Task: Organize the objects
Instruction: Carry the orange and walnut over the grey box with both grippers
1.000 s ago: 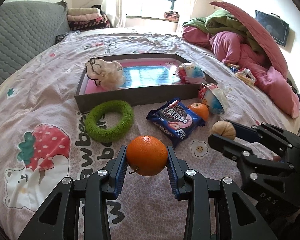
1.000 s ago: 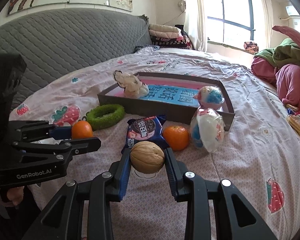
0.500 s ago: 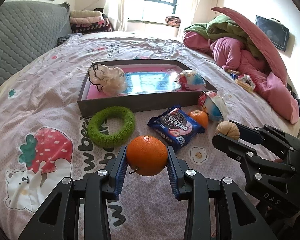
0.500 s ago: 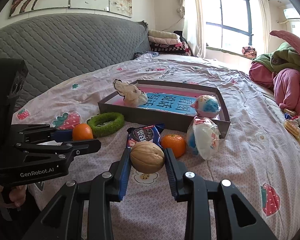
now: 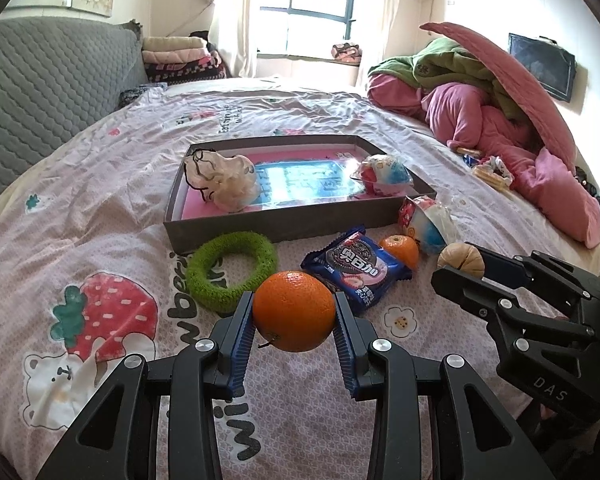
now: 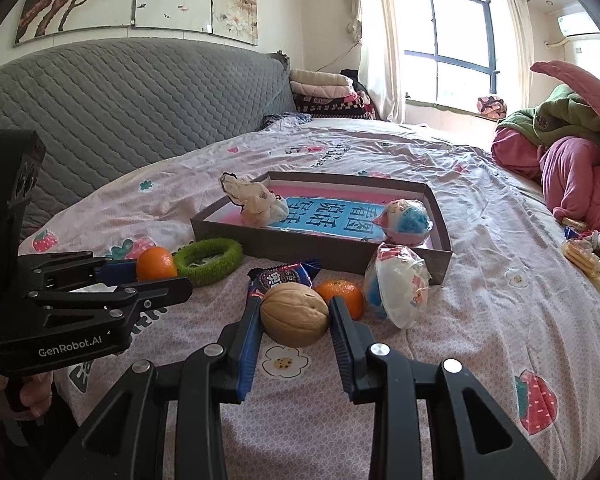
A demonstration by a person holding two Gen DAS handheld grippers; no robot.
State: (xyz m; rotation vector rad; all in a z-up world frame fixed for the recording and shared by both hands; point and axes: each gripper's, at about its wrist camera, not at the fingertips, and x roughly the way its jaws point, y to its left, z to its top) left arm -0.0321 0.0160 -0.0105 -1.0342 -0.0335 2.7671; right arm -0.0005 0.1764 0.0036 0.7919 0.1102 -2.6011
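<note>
A: My left gripper (image 5: pixel 294 322) clamps the orange (image 5: pixel 294 311) at its middle; firm, round, could roll out.

B: My right gripper (image 6: pixel 294 318) pinches the walnut (image 6: pixel 294 314): hard, light, ridged. Both hang above the bed, short of the tray (image 5: pixel 284 222).

The left gripper (image 5: pixel 294 322) is clamped on an orange (image 5: pixel 294 311); the right gripper (image 6: pixel 293 316), level beside it, grips a walnut (image 6: pixel 294 314).
</note>
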